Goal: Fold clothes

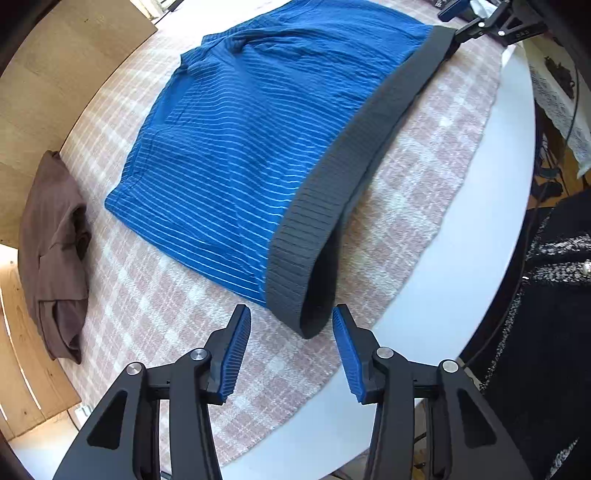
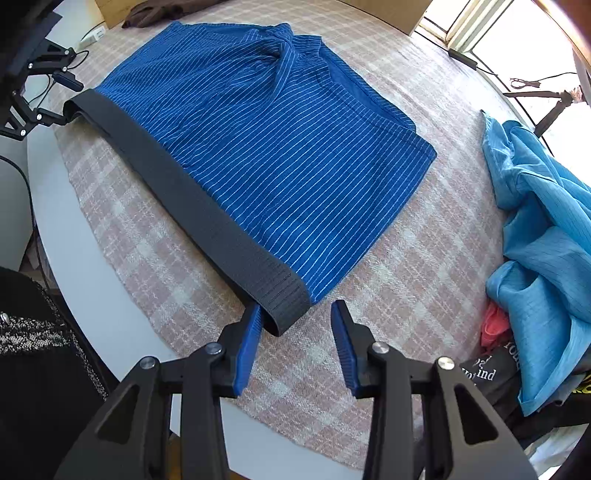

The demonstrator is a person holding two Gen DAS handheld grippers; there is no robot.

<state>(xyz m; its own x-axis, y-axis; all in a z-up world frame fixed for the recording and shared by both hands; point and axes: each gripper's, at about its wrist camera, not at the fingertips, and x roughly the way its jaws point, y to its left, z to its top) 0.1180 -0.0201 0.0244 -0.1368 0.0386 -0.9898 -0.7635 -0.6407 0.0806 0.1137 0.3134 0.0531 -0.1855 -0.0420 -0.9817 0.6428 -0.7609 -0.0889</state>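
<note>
A blue striped garment (image 1: 236, 147) with a wide dark grey waistband (image 1: 354, 173) lies flat on a pink checked cloth (image 1: 155, 302). My left gripper (image 1: 291, 317) is open, its fingers on either side of the waistband's near corner. In the right wrist view the same garment (image 2: 280, 158) lies with its waistband (image 2: 192, 206) running to the near end, and my right gripper (image 2: 295, 314) is open around that other waistband corner. The right gripper also shows in the left wrist view (image 1: 476, 27) at the far end of the waistband.
A folded brown garment (image 1: 51, 251) lies at the left of the cloth. A pile of light blue clothes (image 2: 543, 229) sits at the right, with red fabric and a black bag below it. The round white table edge (image 1: 491, 236) is near. Cardboard stands behind.
</note>
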